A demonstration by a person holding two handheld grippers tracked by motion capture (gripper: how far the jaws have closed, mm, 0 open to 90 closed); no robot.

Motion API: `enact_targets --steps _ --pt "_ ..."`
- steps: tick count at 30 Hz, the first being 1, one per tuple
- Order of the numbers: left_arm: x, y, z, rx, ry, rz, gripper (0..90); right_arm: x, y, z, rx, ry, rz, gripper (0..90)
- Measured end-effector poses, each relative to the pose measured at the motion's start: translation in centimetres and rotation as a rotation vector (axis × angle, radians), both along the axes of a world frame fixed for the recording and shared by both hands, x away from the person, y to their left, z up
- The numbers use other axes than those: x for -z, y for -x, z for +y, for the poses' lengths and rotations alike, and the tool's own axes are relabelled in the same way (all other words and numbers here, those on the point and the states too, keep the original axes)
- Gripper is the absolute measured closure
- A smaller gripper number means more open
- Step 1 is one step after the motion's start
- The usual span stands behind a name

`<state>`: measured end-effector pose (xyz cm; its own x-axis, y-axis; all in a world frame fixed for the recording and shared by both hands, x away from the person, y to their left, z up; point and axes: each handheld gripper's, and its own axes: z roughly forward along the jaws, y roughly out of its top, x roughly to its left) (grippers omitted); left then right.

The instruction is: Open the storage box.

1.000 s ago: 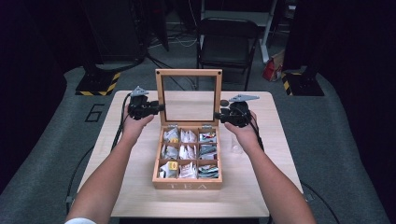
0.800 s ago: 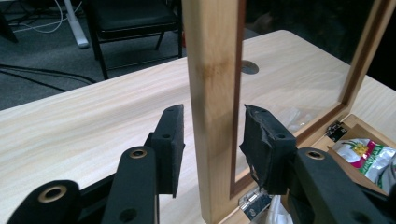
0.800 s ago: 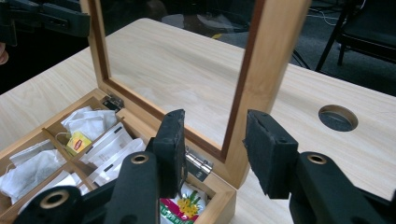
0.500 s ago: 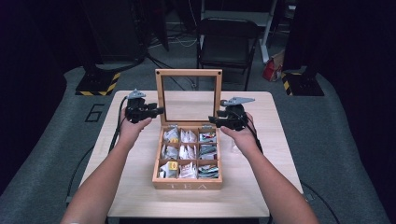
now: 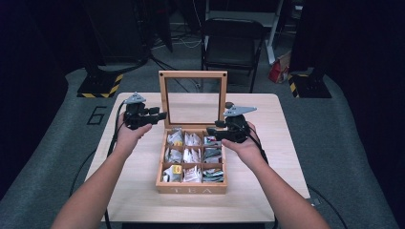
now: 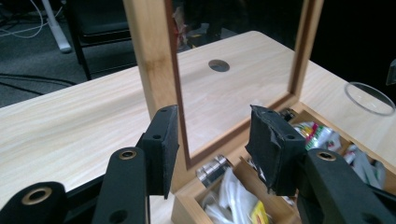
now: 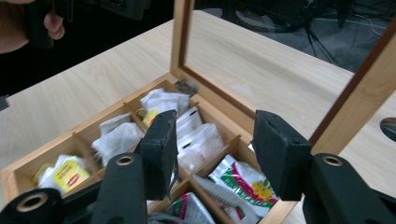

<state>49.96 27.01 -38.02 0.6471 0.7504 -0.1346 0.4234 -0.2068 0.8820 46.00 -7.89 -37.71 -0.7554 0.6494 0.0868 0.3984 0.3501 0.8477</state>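
A wooden tea box (image 5: 191,190) stands mid-table, its compartments full of tea bags (image 5: 191,155). Its glass lid (image 5: 192,74) stands upright at the back. My left gripper (image 5: 162,115) hovers level beside the lid's left frame post (image 6: 154,56), which rises just beyond its jaws (image 6: 212,144). My right gripper (image 5: 212,134) is over the box's right rear corner, with tea bags (image 7: 201,135) below its jaws (image 7: 210,149). The jaws of both grippers have just been opening; both are open with nothing pressed between the pads.
The light wooden table (image 5: 267,124) has bare room on both sides of the box and a round cable hole (image 6: 218,65) behind the lid. A black chair (image 5: 234,43) stands past the far edge. Cables trail off the table's left side.
Both grippers have drawn back from the lid's sides toward the person, and their jaws stand wider. The lid stays upright on its own.
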Motion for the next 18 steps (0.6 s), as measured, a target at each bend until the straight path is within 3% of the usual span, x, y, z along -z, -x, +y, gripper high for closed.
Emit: enact_targets --steps 7,18 --pt "-0.1 1.3 0.8 -0.018 0.003 -0.004 50.7 0.6 1.5 0.6 -0.056 0.041 -0.011 52.7" --pt "0.0 2.7 0.7 0.000 -0.018 -0.012 48.2 1.9 3.1 1.9 -0.106 0.041 -0.020 58.5"
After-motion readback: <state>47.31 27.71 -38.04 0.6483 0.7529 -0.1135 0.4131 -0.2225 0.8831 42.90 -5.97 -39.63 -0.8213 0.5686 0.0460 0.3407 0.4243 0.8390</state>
